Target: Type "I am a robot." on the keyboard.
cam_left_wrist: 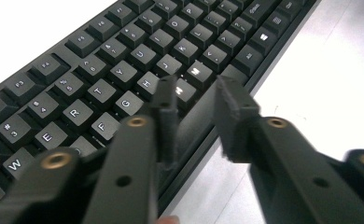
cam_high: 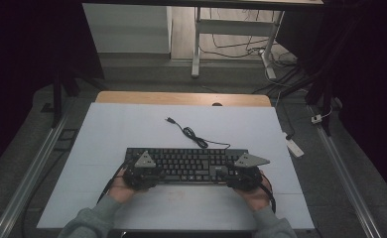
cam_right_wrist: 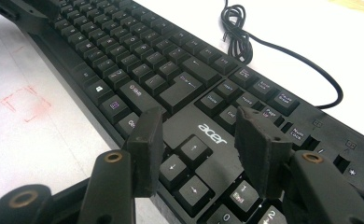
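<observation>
A black Acer keyboard [cam_high: 186,164] lies on the white table cover near the front, its cable [cam_high: 191,133] coiled behind it. My left gripper [cam_high: 141,171] rests over the keyboard's left end; my right gripper [cam_high: 241,172] over its right end. In the left gripper view the keyboard [cam_left_wrist: 124,65] runs under my left gripper [cam_left_wrist: 196,109], open with its jaws above the front edge near the space bar. In the right gripper view my right gripper [cam_right_wrist: 199,140] stands open above the keyboard [cam_right_wrist: 171,70], over the arrow keys and the logo. Nothing is held between either pair of jaws.
The white cover [cam_high: 132,124] reaches a wooden table edge [cam_high: 181,98] at the back. A faint red square mark [cam_right_wrist: 26,102] sits on the cover in front of the keyboard. Desk legs and cables [cam_high: 261,49] stand on the floor beyond.
</observation>
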`<state>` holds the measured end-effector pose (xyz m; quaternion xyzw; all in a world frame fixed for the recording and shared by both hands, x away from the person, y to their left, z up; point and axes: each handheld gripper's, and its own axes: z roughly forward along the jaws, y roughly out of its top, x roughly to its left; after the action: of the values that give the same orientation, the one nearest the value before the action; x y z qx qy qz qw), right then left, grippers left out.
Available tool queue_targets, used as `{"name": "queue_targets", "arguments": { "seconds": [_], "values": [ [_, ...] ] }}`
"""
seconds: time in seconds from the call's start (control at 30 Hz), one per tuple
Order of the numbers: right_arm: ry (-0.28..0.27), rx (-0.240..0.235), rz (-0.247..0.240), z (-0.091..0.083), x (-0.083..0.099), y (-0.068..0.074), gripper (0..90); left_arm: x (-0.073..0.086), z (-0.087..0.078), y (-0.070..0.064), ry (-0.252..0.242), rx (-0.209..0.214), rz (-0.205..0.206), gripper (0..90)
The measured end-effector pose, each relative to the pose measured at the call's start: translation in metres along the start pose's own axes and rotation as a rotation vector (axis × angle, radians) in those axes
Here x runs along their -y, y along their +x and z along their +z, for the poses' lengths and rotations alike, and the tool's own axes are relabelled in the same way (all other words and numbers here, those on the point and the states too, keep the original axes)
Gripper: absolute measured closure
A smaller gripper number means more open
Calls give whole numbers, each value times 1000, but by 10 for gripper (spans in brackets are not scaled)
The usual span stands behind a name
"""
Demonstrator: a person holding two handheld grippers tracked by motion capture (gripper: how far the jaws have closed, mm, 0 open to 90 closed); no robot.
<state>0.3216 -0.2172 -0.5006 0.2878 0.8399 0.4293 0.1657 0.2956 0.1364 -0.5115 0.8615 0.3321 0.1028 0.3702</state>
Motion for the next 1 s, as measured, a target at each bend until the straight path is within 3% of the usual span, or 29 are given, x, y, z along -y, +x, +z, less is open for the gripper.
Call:
{"name": "queue_targets", "arguments": {
  "seconds": [0.2, 0.77, 1.0],
  "values": [
    [1, 0, 0, 0, 0, 0, 521, 0, 4, 1, 20, 12, -2, 888],
    [5, 8, -5, 1, 1, 0, 520, 2, 11, 0, 47, 8, 10, 891],
    [0, 3, -3, 0, 0, 0, 520, 3, 11, -3, 55, -20, 54, 891]
  ]
}}
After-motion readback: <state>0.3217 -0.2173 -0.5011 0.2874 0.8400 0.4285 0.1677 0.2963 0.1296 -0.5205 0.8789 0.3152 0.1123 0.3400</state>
